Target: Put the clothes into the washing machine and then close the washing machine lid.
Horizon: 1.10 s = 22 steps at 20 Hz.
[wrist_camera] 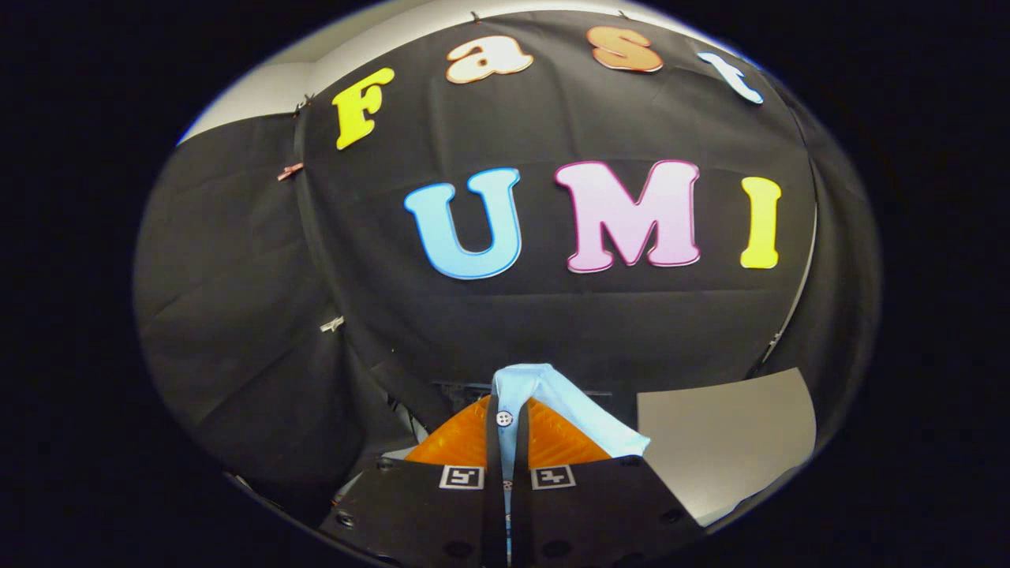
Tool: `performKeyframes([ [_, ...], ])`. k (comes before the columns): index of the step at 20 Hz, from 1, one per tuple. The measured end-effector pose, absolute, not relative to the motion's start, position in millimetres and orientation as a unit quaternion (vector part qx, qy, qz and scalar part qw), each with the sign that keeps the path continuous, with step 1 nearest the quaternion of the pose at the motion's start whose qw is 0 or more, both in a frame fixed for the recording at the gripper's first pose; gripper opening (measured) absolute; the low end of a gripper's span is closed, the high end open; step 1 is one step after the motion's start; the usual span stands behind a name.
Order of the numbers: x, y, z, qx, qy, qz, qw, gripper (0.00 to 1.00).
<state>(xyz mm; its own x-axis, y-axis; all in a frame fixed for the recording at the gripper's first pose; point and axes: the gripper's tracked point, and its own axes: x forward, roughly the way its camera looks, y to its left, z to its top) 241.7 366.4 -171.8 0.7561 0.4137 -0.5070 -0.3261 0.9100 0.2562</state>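
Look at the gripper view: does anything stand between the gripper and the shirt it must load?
Nothing does. The gripper is shut on the light blue shirt, whose buttoned edge is pinched between both fingers. Beyond them lie the black cloth wall and a pale surface; the way to the washing machine cannot be judged.

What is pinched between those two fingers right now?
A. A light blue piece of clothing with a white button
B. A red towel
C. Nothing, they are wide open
A: the gripper has both fingers closed on the light blue garment, button showing between them.
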Motion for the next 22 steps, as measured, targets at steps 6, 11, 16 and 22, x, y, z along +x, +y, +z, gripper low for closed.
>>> performKeyframes([
  [6,246,419,-235,0.055,0.325,0.213,0.920,0.07],
  [11,250,444,-298,0.020,0.364,0.221,0.905,0.07],
  [16,255,446,-353,-0.005,0.403,0.188,0.896,0.07],
  [22,256,430,-424,0.001,0.465,0.149,0.873,0.80],
])
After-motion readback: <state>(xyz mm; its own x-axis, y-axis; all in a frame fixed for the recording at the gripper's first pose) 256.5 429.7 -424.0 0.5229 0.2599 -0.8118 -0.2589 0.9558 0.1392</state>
